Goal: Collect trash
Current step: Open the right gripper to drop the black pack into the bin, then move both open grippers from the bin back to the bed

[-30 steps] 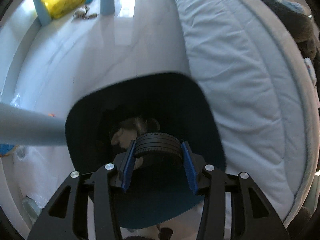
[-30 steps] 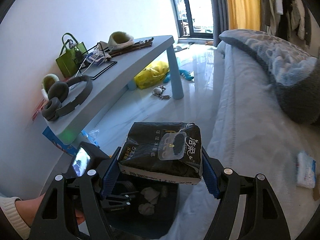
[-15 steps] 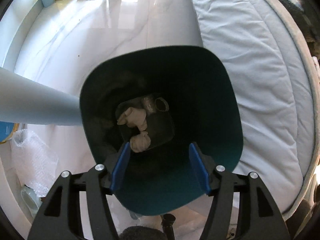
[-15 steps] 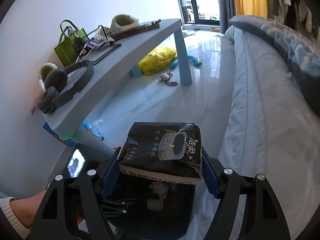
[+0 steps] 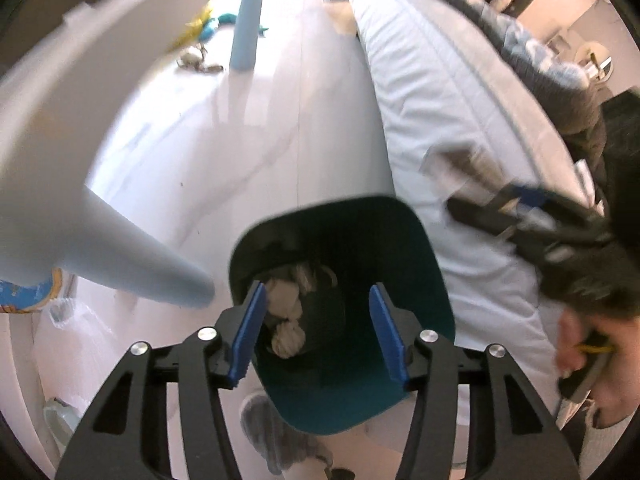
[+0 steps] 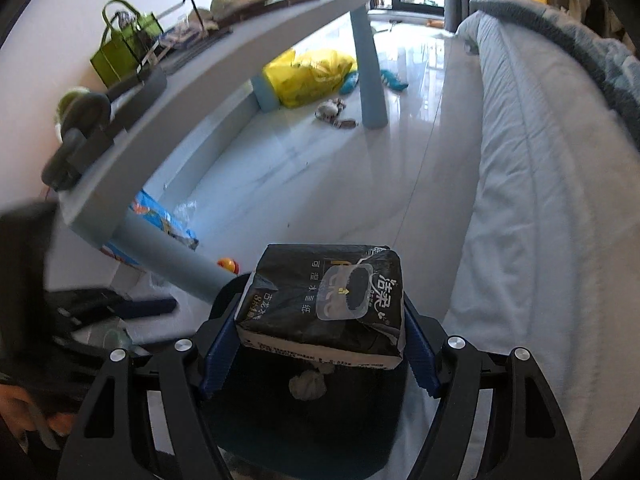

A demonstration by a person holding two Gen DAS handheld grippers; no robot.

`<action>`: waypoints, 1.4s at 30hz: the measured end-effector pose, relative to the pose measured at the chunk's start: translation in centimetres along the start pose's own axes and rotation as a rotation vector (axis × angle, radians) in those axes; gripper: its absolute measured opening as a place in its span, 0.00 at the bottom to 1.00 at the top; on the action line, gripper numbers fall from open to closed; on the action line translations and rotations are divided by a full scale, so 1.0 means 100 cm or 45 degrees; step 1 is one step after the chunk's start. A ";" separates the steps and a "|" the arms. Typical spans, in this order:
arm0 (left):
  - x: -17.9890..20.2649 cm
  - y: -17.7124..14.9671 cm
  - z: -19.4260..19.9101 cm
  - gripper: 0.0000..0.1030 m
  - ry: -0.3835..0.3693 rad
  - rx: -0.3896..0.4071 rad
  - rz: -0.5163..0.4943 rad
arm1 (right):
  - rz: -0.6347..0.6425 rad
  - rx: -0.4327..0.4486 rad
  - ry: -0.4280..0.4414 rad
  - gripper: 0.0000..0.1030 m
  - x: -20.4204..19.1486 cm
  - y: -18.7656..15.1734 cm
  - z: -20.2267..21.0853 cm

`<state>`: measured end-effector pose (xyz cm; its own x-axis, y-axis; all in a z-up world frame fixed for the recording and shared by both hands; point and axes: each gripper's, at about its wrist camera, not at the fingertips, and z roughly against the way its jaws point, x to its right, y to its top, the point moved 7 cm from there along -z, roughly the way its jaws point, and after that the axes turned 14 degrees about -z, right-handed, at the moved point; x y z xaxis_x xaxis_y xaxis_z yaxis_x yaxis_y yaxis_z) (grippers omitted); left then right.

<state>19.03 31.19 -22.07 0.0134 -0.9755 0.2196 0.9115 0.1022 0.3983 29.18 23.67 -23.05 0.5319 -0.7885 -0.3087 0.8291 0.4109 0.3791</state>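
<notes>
A dark teal trash bin (image 5: 424, 304) stands on the floor between the table leg and the bed. Crumpled white tissues (image 5: 286, 312) lie inside it. My left gripper (image 5: 318, 330) is open and empty, above the bin's mouth. My right gripper (image 6: 316, 344) is shut on a black tissue pack (image 6: 324, 300) and holds it right over the bin (image 6: 280, 440), where a tissue wad (image 6: 308, 386) shows below. The right gripper also appears blurred at the right of the left wrist view (image 5: 532, 216).
A light blue table (image 6: 224, 80) with headphones (image 6: 84, 128) and a green bag (image 6: 124, 48) stands left. Its near leg (image 5: 120, 256) is beside the bin. A bed (image 6: 552, 200) runs along the right. A yellow bag (image 6: 312, 72) and small items lie on the white floor.
My left gripper let go of a black tyre-like thing into the bin, opened and rose away. My right gripper moved down over the bin with the tissue pack.
</notes>
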 end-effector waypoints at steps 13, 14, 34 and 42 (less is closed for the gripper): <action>-0.008 0.028 0.057 0.45 0.055 0.256 0.012 | 0.087 -0.191 -0.086 0.72 -0.010 -0.044 -0.054; -0.008 0.029 0.061 0.45 0.063 0.272 0.011 | 0.090 -0.202 -0.092 0.72 -0.010 -0.046 -0.055; 0.042 0.079 0.124 0.47 0.144 0.544 -0.065 | 0.157 -0.104 -0.034 0.81 -0.007 -0.047 -0.006; 0.081 0.098 0.121 0.48 0.187 0.568 -0.158 | 0.161 0.053 0.035 0.81 -0.001 -0.025 0.046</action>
<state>23.07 26.62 -5.60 0.0028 -0.9995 0.0313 0.6453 0.0257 0.7635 26.25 20.59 -19.97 0.6368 -0.7186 -0.2795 0.7475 0.4865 0.4522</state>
